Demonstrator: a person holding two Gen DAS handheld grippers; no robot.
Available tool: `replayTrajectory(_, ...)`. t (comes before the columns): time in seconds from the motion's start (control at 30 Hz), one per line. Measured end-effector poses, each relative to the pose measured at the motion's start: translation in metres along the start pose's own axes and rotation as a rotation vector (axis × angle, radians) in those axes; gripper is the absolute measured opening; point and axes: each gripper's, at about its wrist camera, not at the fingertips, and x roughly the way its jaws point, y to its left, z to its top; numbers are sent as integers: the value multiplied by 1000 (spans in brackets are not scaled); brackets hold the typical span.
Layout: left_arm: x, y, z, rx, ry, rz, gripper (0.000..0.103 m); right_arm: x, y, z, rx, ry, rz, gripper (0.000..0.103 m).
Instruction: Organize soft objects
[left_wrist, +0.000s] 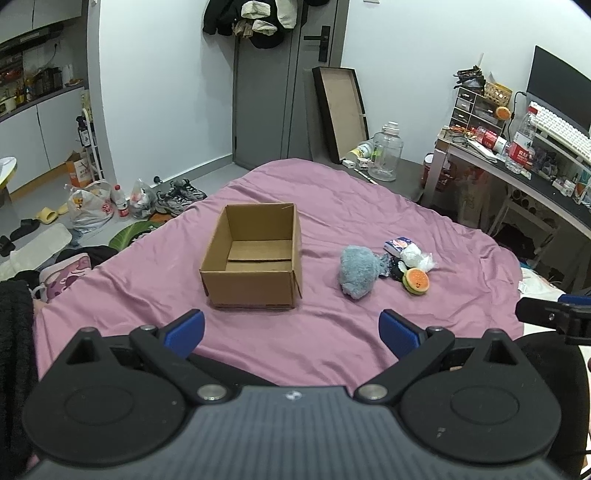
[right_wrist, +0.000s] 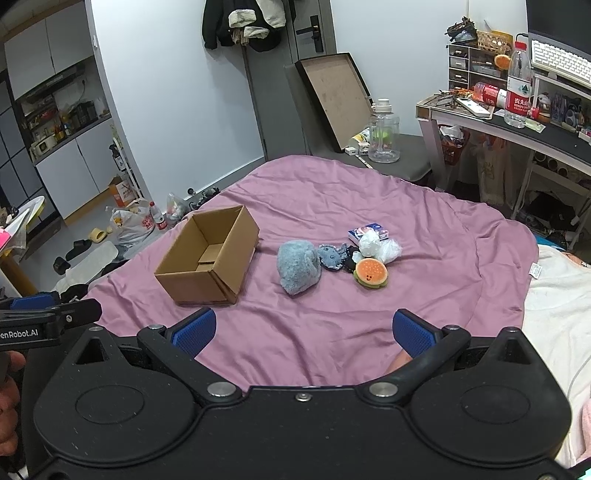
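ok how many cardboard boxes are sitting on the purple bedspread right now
1. The open cardboard box sits on the purple bedspread, left of the pile of soft things. No other box shows on the bed.

Bed with mauve sheet (left_wrist: 332, 206) spread ahead of tool. Beyond it, white wall (left_wrist: 166, 92), grey door (left_wrist: 269, 92) with clothes (left_wrist: 258, 18) hung at top. Framed board (left_wrist: 340, 110) leaning right of door, clear jug (left_wrist: 386, 153) on grey floor (left_wrist: 229, 171) beside it. Desk (right_wrist: 517, 129) far right, cluttered. Kitchen cabinets (left_wrist: 33, 136) far left; bags (left_wrist: 92, 206), shoes (left_wrist: 181, 195) on floor.
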Motion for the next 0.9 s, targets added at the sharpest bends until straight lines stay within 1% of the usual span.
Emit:
replayTrajectory(0.1, 0, 0, -1, -4, 0, -8, 100, -2, 2, 1, -1, 0, 1, 103)
replayTrajectory(0.9, 5, 0, -2, -4, -3, 2, 100, 5, 1, 1, 8, 14, 3, 103)
